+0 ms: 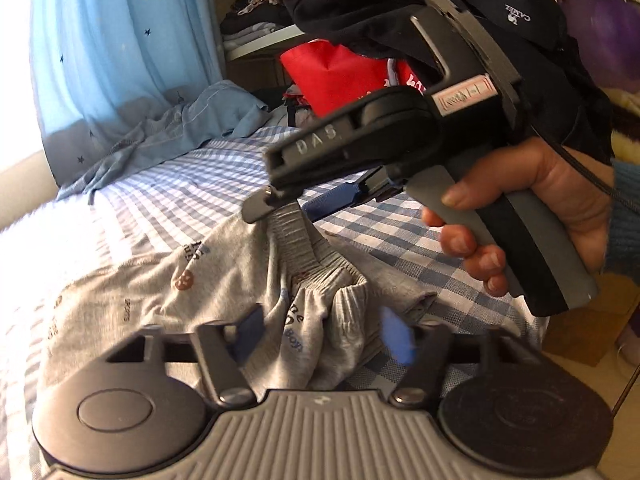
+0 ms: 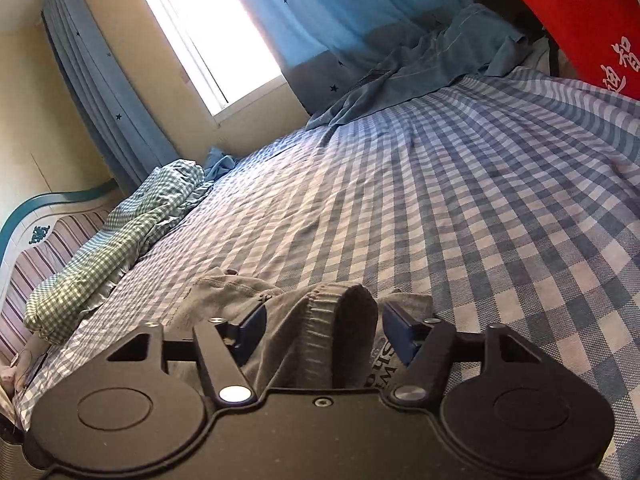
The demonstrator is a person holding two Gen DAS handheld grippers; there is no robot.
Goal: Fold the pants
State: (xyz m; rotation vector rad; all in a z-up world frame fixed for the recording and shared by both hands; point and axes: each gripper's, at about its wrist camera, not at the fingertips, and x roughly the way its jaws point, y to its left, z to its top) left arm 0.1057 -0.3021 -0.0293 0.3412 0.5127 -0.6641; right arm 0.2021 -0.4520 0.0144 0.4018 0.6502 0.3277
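Small grey knit pants with printed lettering and a ribbed elastic waistband (image 1: 224, 292) lie rumpled on the blue-and-white checked bed sheet (image 1: 400, 232), one end spread flat, the waist end bunched. Right hand-held gripper (image 1: 266, 202), seen from the left wrist, pinches the waistband and lifts it into a peak; its own view shows the band between blue pads (image 2: 252, 328) that look parted, so the grip is partly uncertain. Left hand-held gripper (image 1: 320, 334) hovers over the bunched fabric, jaws apart, holding nothing. Judgement: early stage, no clean fold visible; straightening and folding remain.
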